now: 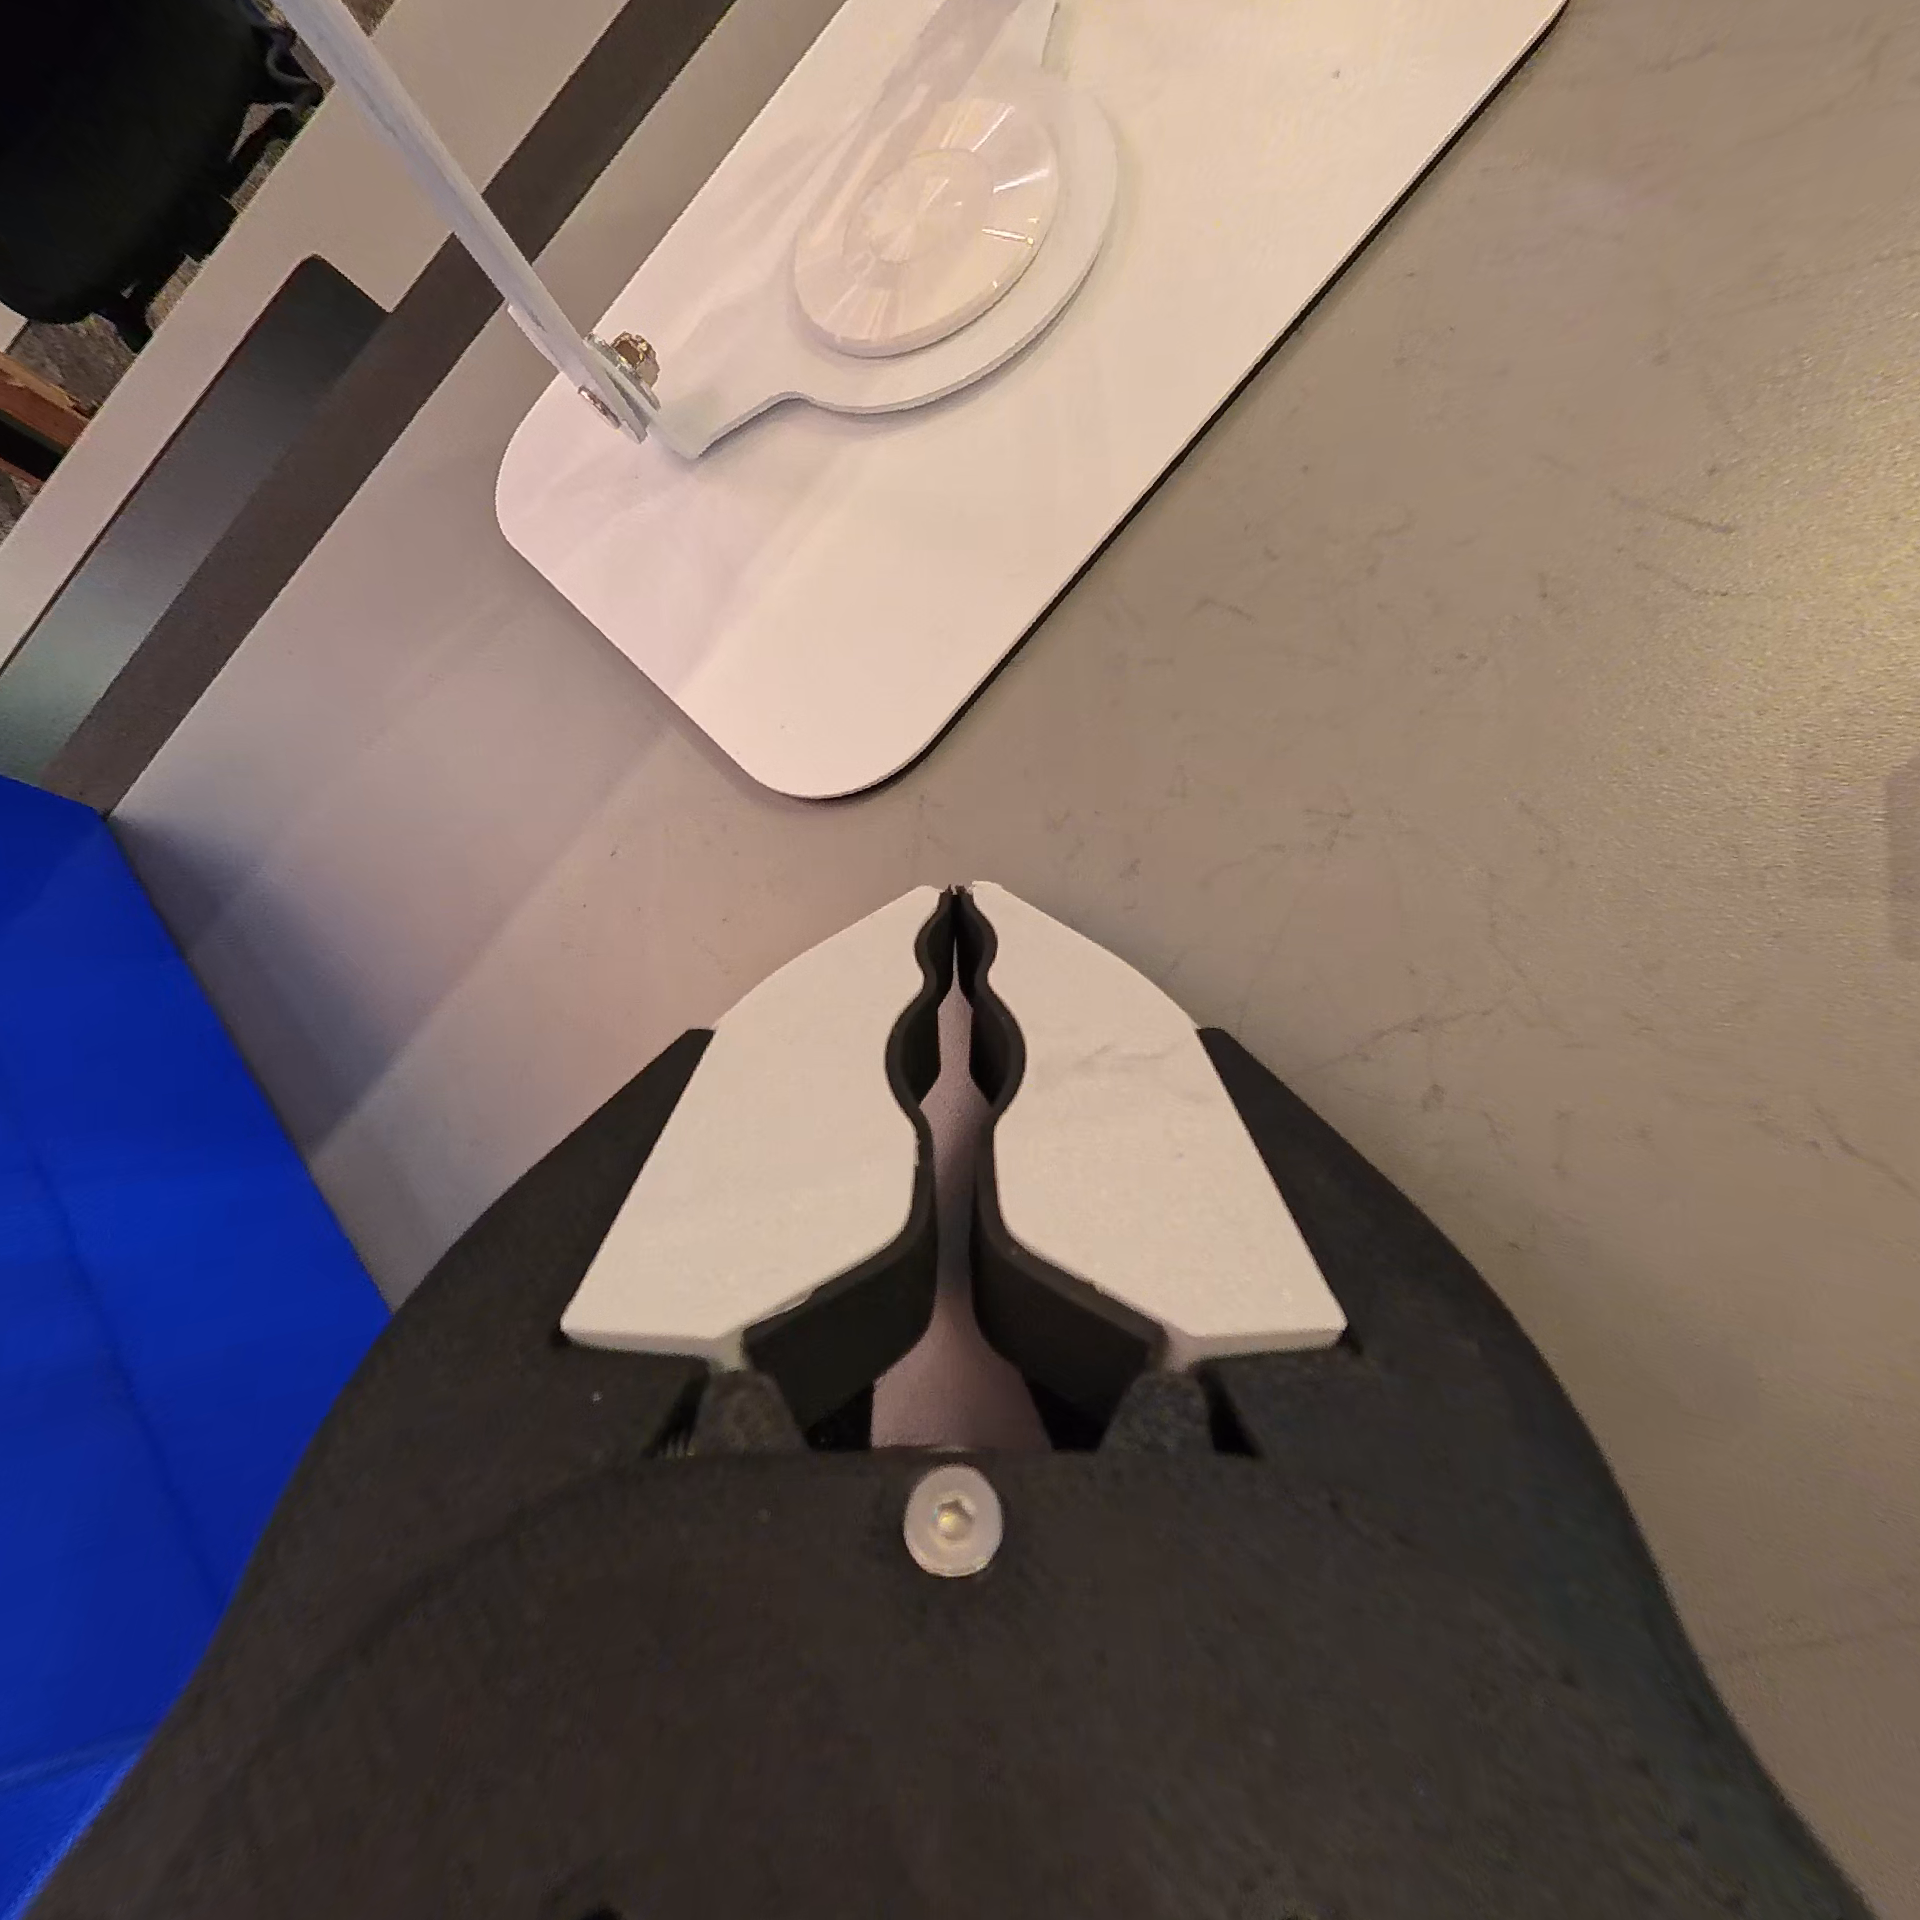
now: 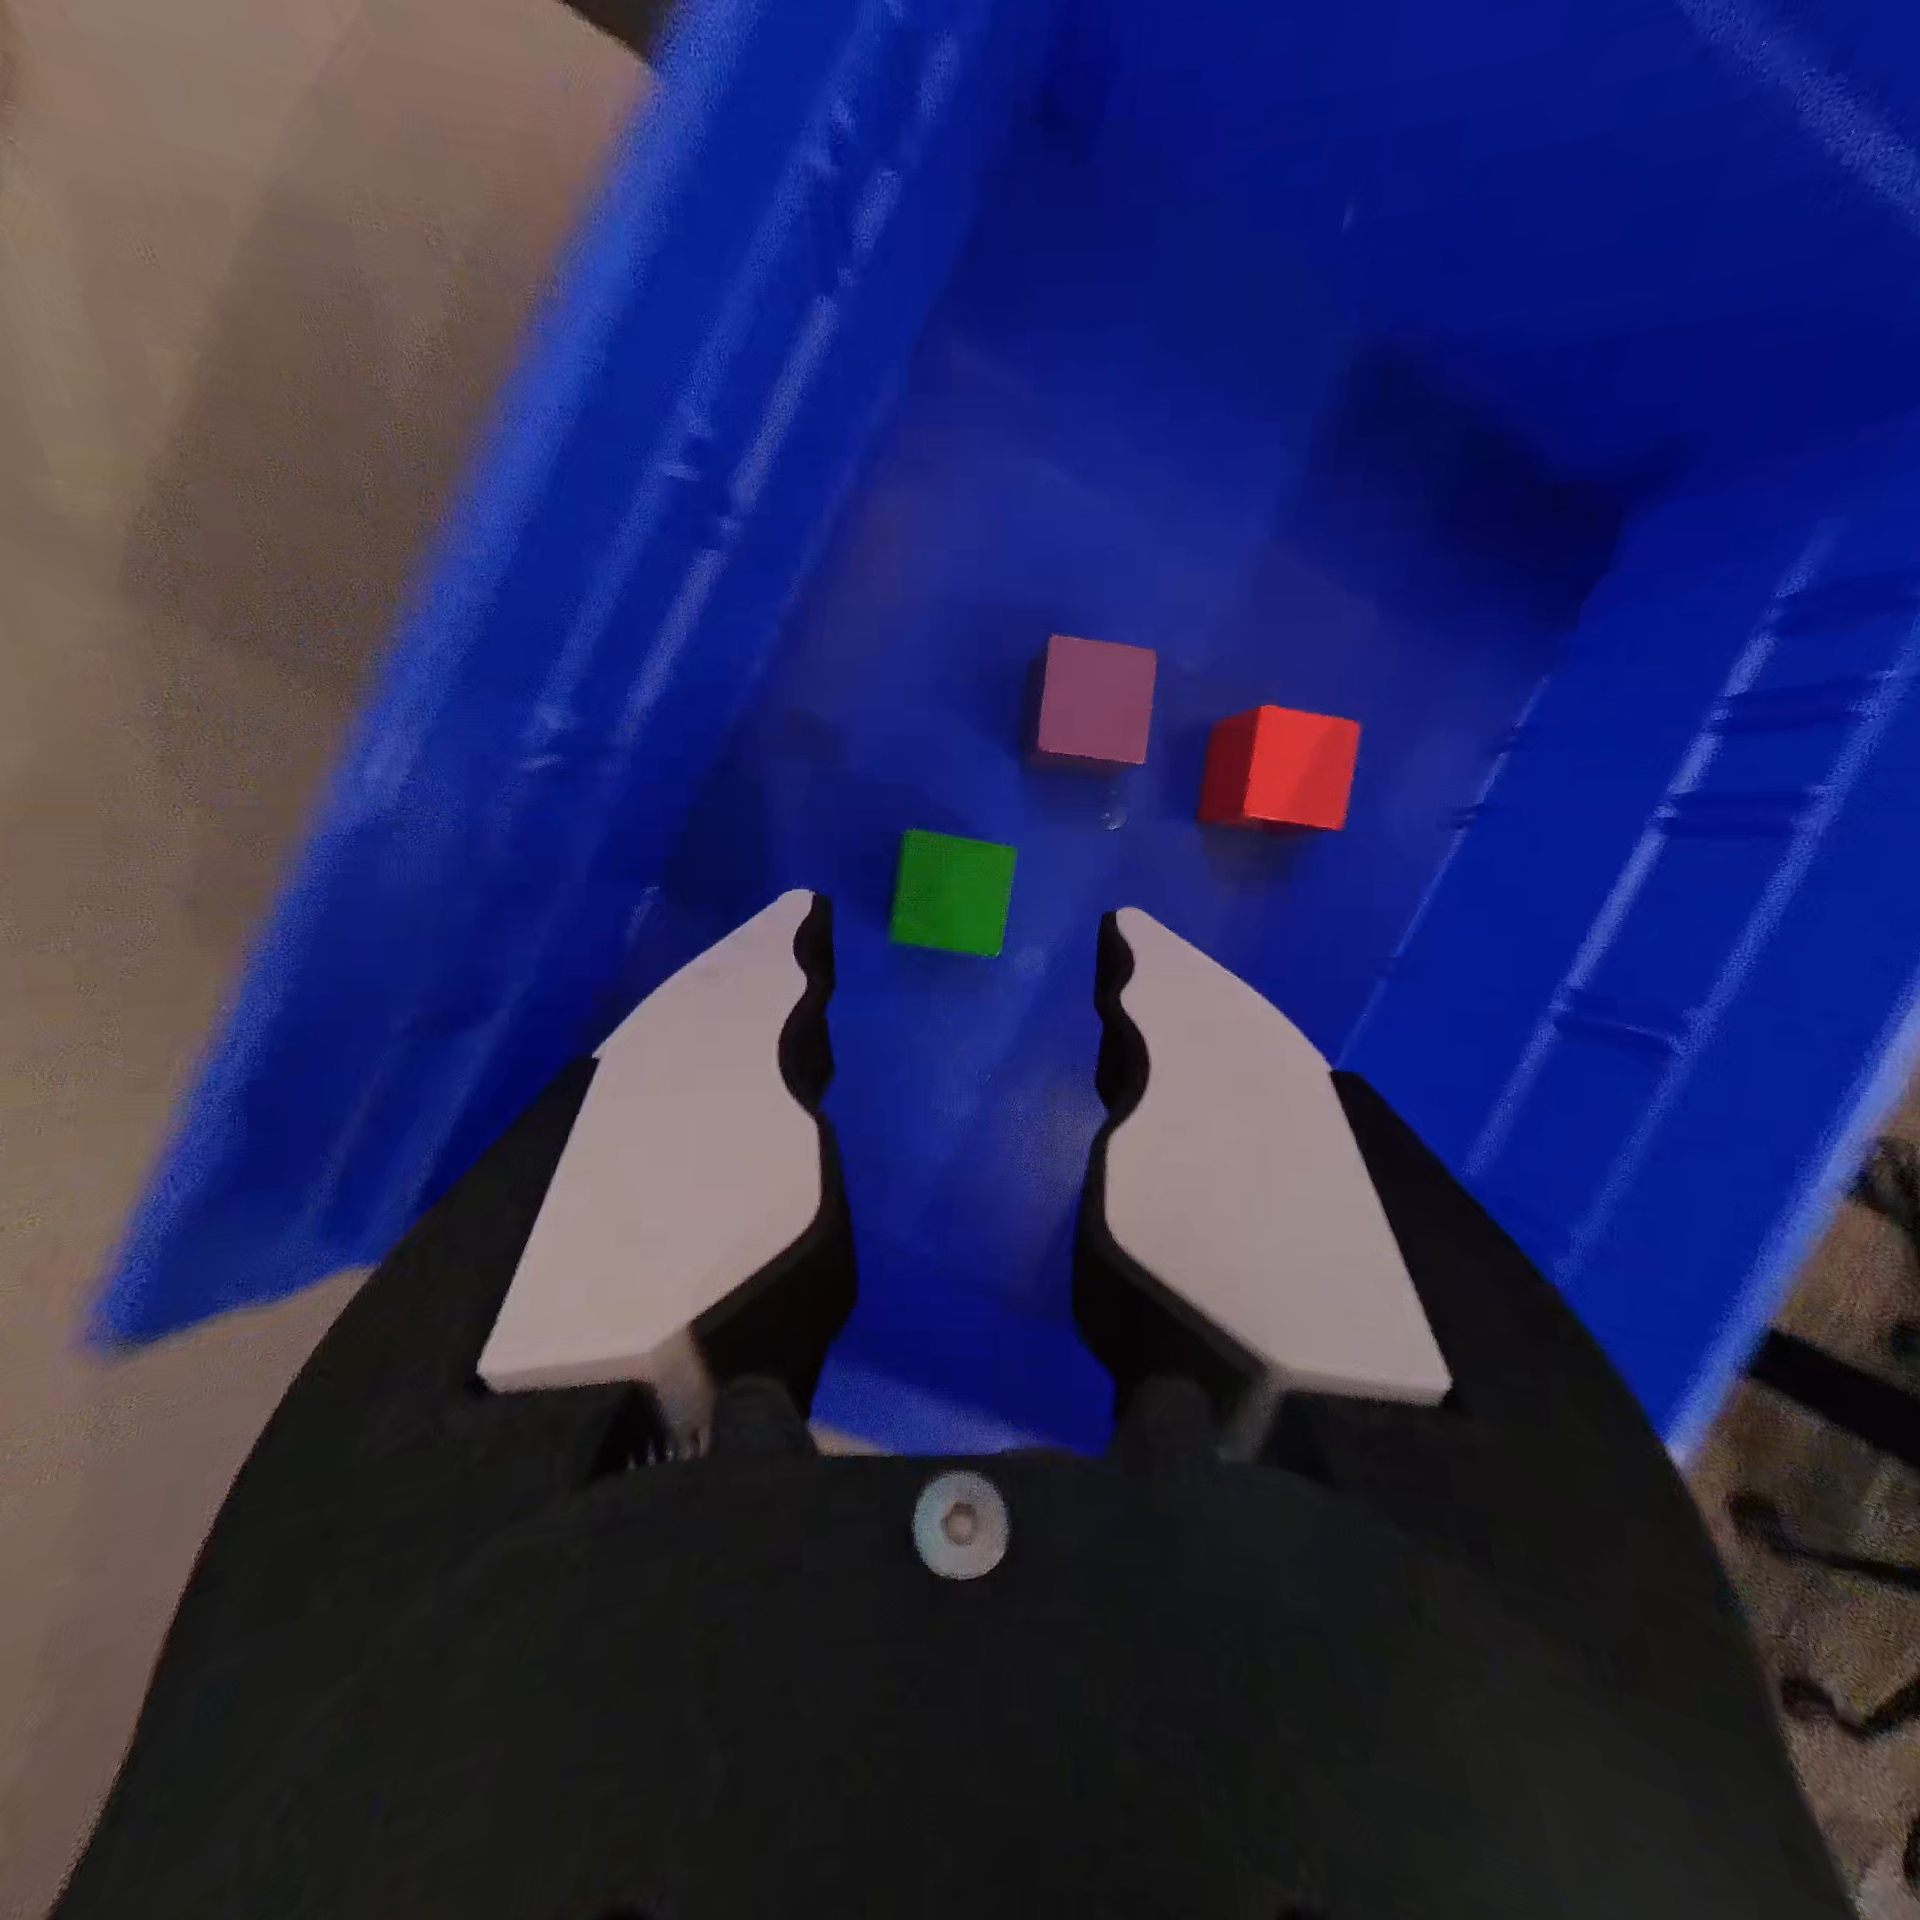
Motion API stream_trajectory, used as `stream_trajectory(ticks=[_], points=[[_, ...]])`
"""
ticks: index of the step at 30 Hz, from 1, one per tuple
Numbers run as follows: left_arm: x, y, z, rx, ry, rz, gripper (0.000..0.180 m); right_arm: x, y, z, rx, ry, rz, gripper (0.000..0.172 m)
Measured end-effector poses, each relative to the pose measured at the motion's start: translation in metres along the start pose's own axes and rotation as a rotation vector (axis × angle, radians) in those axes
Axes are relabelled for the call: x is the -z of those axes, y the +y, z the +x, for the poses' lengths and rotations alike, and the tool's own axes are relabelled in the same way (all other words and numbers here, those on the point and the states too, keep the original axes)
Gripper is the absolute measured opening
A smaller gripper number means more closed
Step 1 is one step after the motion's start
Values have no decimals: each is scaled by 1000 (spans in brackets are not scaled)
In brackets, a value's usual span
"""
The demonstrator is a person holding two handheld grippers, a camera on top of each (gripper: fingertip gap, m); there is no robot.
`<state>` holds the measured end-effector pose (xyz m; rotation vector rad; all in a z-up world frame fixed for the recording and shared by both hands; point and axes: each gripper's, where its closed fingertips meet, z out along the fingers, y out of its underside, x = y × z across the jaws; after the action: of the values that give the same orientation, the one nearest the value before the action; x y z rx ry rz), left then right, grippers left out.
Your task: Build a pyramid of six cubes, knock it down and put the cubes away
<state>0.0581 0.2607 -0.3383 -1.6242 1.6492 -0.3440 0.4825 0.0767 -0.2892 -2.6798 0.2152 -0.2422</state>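
In the right wrist view my right gripper [image 2: 964,920] is open and holds nothing, high over the inside of a blue bin [image 2: 727,540]. A green cube [image 2: 953,892] lies on the bin floor just ahead of my fingertips, clear of both pads. A purple cube [image 2: 1096,698] and a red cube [image 2: 1280,767] lie farther in on the same floor. In the left wrist view my left gripper [image 1: 957,891] is shut with its pads together and nothing between them, over the grey table [image 1: 1455,727]. The blue bin's wall [image 1: 135,1195] shows at the left edge there.
A white flat base plate [image 1: 935,499] with a round disc [image 1: 935,239] and a slanted white arm [image 1: 447,177] lies on the table ahead of the left gripper. Patterned floor [image 2: 1829,1558] shows past the bin's right wall.
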Motion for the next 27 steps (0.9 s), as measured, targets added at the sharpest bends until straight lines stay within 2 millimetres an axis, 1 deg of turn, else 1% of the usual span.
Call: stream_trajectory(ticks=[2, 3, 5, 7, 8, 10, 11, 13, 15, 16, 18, 20, 23, 27], points=[[0, 0, 0, 1, 0, 0, 0, 39, -8, -19, 41, -8, 93, 49], [0, 0, 0, 1, 0, -1, 0, 59, -10, -34, 73, -20, 135, 48], [0, 0, 0, 3, 0, -1, 0, 92, -6, -79, 147, -105, 191, 47], [0, 0, 0, 5, 0, -2, 0, 111, 6, -128, 236, -183, 203, 48], [0, 0, 0, 4, -1, -2, 0, 115, 15, -153, 277, -227, 200, 48], [0, 0, -1, 3, -3, -2, 0, 110, 37, -199, 350, -305, 155, 50], [0, 0, -1, 2, -4, -1, 0, 105, 48, -218, 380, -326, 128, 52], [0, 0, -1, 1, -6, -2, 0, 92, 67, -249, 423, -364, 79, 54], [1, 1, -1, 0, -9, -2, 0, 79, 81, -266, 450, -362, 36, 57], [1, 1, -1, 0, -9, -2, 0, 75, 86, -272, 450, -371, 30, 56], [1, 1, -1, 0, -9, -2, 0, 68, 93, -281, 453, -381, 9, 56], [1, 1, 0, 0, -6, -2, 0, 62, 98, -285, 454, -378, -8, 56], [1, 1, 0, -1, -3, -1, 0, 53, 103, -284, 456, -352, -34, 55], [1, 1, 0, 0, 0, -1, 0, 46, 106, -288, 449, -376, -50, 52]])
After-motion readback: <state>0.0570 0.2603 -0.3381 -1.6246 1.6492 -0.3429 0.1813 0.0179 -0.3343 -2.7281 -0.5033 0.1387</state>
